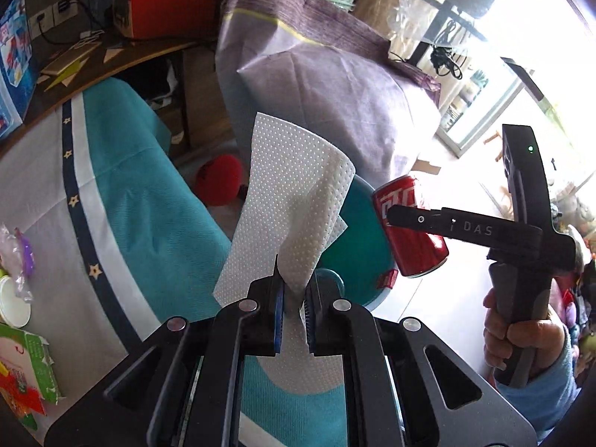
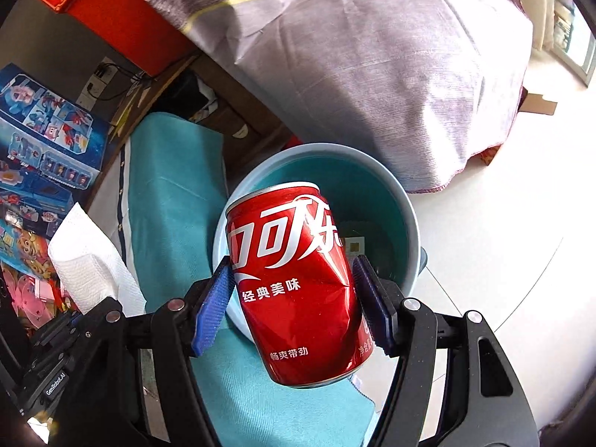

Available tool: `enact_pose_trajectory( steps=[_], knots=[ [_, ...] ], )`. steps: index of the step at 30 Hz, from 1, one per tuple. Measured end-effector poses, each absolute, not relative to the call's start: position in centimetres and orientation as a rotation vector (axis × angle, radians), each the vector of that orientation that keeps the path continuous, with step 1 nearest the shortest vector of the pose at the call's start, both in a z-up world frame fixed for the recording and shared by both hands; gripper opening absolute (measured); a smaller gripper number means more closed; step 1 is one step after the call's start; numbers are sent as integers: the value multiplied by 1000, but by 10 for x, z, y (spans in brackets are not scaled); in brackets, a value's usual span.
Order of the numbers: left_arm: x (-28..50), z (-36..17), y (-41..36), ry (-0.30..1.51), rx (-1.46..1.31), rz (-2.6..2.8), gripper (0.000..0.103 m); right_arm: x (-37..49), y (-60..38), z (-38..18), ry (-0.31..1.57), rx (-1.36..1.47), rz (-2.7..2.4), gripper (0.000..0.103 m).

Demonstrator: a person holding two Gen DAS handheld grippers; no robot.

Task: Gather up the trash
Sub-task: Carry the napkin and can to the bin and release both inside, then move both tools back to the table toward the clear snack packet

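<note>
My left gripper (image 1: 296,292) is shut on a white dotted paper towel (image 1: 294,201), which stands up from the jaws and hides most of the teal bin (image 1: 367,246) behind it. My right gripper (image 2: 292,290) is shut on a dented red cola can (image 2: 298,283), its blue pads pressing both sides. The can hangs above the near rim of the teal bin (image 2: 408,208), whose inside looks almost bare. From the left wrist view the red can (image 1: 413,249) and right gripper (image 1: 409,219) hover just right of the bin, held by a hand (image 1: 517,339). The towel (image 2: 87,257) shows at the right wrist view's left.
A table with a teal and white cloth (image 1: 123,201) lies left of the bin, carrying a torn green carton (image 1: 26,368), a plastic wrapper (image 1: 18,257) and a white lid (image 1: 13,301). A purple-covered bulky object (image 2: 391,67) stands behind the bin. Toy boxes (image 2: 41,141) line the left wall.
</note>
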State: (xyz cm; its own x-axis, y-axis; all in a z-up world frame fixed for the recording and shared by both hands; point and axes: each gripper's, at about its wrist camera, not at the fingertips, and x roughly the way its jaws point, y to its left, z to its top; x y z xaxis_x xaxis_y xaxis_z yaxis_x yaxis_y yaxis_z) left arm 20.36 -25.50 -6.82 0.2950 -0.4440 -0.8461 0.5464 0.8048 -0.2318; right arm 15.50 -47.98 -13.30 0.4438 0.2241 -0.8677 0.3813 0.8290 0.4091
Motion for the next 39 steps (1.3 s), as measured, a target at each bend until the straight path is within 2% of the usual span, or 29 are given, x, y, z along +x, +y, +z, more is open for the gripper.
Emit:
enact_pose_trajectory(
  steps=[5,13,23,25,27,30,39],
  knots=[
    [214,-81,-266,1123,113,-665,10,167,-487,-148,1159,638,-122,71],
    [223,-92,-275,1150,110,-664,10,165,-489,-152,1169,642,-131,78],
    [234,-120,-303,1207,148,-689,11,152,-502,-152,1169,675,-178,81],
    [238,-125,-310,1217,149,-695,18,152,-505,-151,1168,675,-187,81],
    [239,-126,-315,1212,147,-709,37,152,-506,-151,1167,676,-196,81],
    [241,-128,-322,1195,159,-724,51,151,-508,-150,1168,677,-209,81],
    [253,-148,-334,1245,123,-750,69,148,-521,-152,1170,690,-260,81]
  ],
)
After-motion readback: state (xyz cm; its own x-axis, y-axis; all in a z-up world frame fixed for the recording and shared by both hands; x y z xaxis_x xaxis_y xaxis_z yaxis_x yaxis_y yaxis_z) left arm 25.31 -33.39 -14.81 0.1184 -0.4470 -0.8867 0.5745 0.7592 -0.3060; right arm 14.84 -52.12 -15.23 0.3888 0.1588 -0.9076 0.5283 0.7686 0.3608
